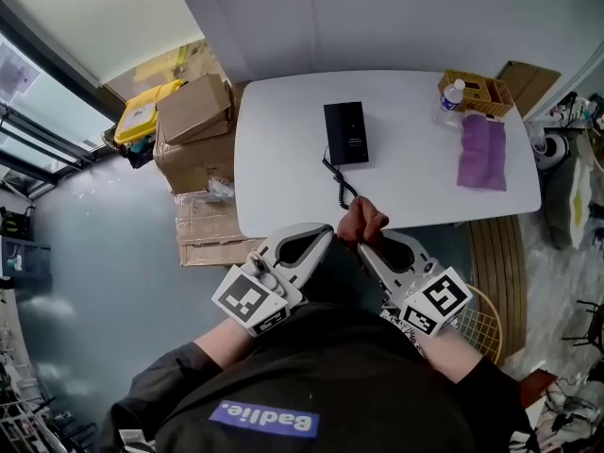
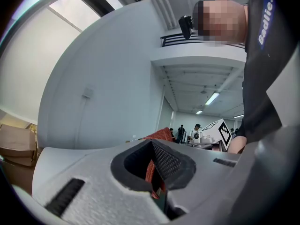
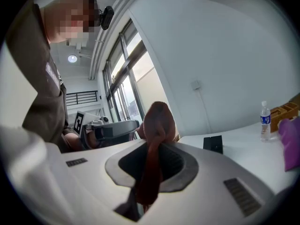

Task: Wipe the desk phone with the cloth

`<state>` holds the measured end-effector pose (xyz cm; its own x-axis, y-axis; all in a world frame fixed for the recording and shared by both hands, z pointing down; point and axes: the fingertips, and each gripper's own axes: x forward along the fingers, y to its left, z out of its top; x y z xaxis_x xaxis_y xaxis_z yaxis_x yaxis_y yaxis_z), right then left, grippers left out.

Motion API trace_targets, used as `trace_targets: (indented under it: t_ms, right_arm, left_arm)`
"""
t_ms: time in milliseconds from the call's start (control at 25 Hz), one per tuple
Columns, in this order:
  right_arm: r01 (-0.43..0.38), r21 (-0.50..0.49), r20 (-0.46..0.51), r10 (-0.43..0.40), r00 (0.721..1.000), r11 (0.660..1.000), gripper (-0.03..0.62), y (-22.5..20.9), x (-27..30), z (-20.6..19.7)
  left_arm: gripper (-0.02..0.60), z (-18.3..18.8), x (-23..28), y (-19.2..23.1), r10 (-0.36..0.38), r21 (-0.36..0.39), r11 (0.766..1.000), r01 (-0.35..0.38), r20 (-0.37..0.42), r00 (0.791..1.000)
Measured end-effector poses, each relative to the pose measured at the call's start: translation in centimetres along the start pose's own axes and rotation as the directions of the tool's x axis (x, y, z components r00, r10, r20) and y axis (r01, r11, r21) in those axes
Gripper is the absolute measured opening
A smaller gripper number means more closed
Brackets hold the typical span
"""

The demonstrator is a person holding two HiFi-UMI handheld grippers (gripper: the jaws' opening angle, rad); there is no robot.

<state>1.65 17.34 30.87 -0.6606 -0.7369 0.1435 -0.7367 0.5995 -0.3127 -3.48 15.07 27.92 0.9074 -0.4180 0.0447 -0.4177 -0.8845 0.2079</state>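
Observation:
The black desk phone [image 1: 345, 132] lies flat on the white table [image 1: 283, 149], its cord [image 1: 342, 185] trailing toward the near edge. A red-brown cloth [image 1: 362, 223] is bunched just off that near edge, between both grippers. My left gripper [image 1: 327, 233] is shut on the cloth from the left, my right gripper [image 1: 366, 249] from the right. In the left gripper view the cloth [image 2: 150, 171] runs between the closed jaws of the left gripper [image 2: 152, 146]. In the right gripper view the cloth [image 3: 158, 121] bulges above the right gripper [image 3: 157, 146], with the phone [image 3: 213, 143] beyond.
A purple cloth [image 1: 482, 151] lies at the table's right end, beside a wicker basket [image 1: 483, 92] and a water bottle [image 1: 453, 95]. Cardboard boxes [image 1: 193, 111] are stacked on the floor left of the table. A wicker chair [image 1: 483, 324] stands at my right.

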Motion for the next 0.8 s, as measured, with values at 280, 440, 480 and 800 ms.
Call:
trace_targets:
  t_ms: [280,440,480,800]
  right_arm:
    - [0.062,0.002,-0.018,-0.062,0.998,0.998,0.069,-2.7,5.4,1.7]
    - [0.102,0.007,-0.015,-0.101,0.995,0.995,0.069,-4.5,8.4,2.6]
    - [0.11,0.005,-0.014,-0.11,0.994,0.994,0.069,-5.0,9.1,2.7]
    - [0.111,0.031,-0.061,-0.109,0.992,0.993,0.069,-10.7,12.7,1.9]
  left_arm:
    - [0.012,2.0,1.6,5.3,-0.051,-0.027,0.998,0.052,0.017,0.999]
    - [0.012,2.1,2.5,8.7,-0.079,-0.028,0.996,0.079,0.007,0.997]
    - [0.012,2.1,2.7,9.6,-0.078,-0.025,0.997,0.078,0.005,0.997]
    - [0.012,0.4,6.5,14.2,-0.028,-0.034,0.999,0.028,0.014,1.0]
